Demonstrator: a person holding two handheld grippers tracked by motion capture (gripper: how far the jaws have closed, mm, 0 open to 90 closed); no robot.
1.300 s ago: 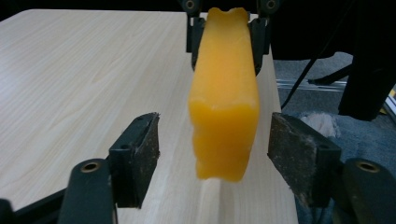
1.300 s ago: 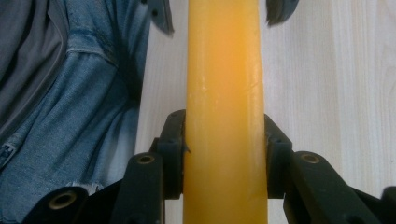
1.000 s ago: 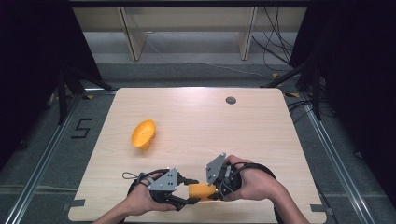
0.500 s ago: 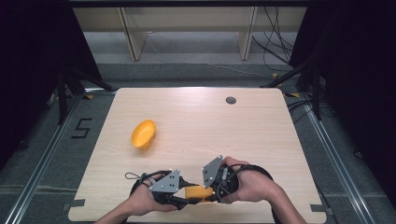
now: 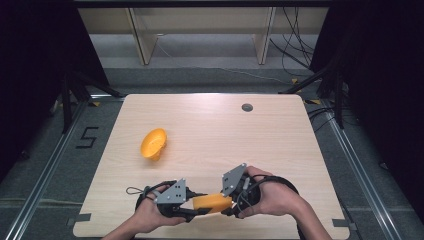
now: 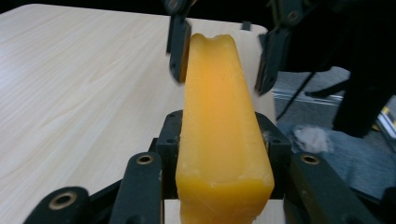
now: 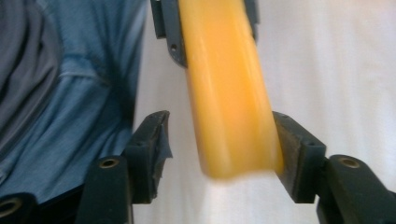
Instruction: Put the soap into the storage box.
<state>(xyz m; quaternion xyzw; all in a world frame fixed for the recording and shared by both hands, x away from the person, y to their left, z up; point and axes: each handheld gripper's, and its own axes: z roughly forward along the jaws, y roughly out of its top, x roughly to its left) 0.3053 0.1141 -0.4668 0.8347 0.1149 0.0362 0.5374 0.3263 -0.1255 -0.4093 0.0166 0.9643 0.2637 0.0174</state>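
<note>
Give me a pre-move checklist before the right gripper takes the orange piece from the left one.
1. Left gripper clamped on the orange piece: ok, both jaws press its sides.
2. Right gripper open around the piece: ok, one jaw touches it, a gap shows at the other.
3. Right jaws closed enough to take it: not ok.
4. Piece lifted off the table: cannot tell.
5. Orange bowl away from the hands: ok, it lies far to the left.

The bar [image 6: 222,135] between the black jaws was waxy orange-yellow, the bowl [image 5: 153,143] beyond them orange, the table [image 5: 260,135] pale wood-grained, the sleeve [image 7: 70,93] blue.
</note>
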